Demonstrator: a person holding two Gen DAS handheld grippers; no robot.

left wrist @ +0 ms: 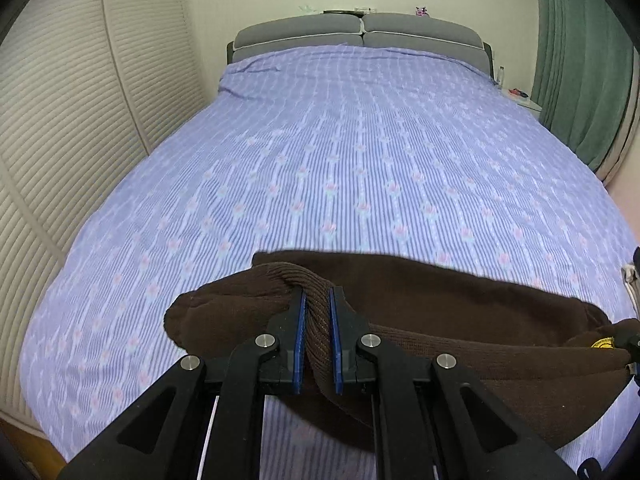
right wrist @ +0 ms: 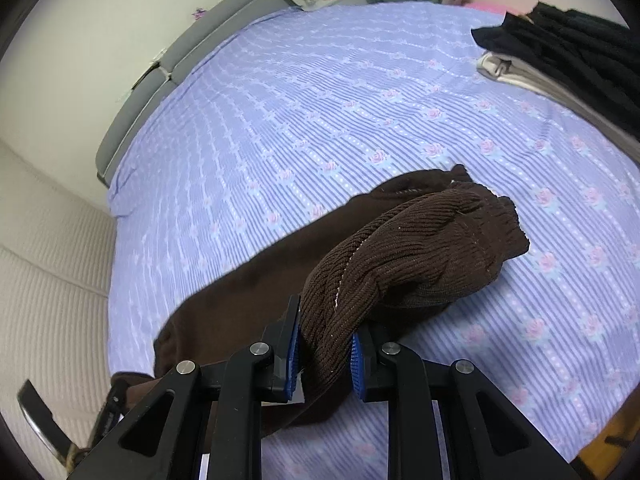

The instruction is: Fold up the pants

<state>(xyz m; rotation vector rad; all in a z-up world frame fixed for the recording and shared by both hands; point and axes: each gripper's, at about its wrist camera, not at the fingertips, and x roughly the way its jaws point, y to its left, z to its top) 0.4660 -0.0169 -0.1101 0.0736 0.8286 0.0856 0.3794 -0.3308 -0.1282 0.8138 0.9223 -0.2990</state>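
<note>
Dark brown ribbed pants (left wrist: pixel 440 312) hang stretched between both grippers above the bed. My left gripper (left wrist: pixel 318 300) is shut on a bunched ribbed edge of the pants, which fills the gap between its blue pads. In the right wrist view the brown pants (right wrist: pixel 420 252) bulge forward past the fingers, and my right gripper (right wrist: pixel 326 328) is shut on a thick twisted fold of them. The cloth runs from that grip down to the lower left. A yellow label (left wrist: pixel 602 343) shows on the pants at the right edge of the left wrist view.
A bed with a purple striped flowered sheet (left wrist: pixel 340 152) fills both views, with a grey headboard (left wrist: pixel 360 30) at the far end. Folded black and grey clothes (right wrist: pixel 560 60) lie stacked at the right. A louvred wardrobe (left wrist: pixel 60 120) stands on the left, green curtains (left wrist: pixel 580 60) on the right.
</note>
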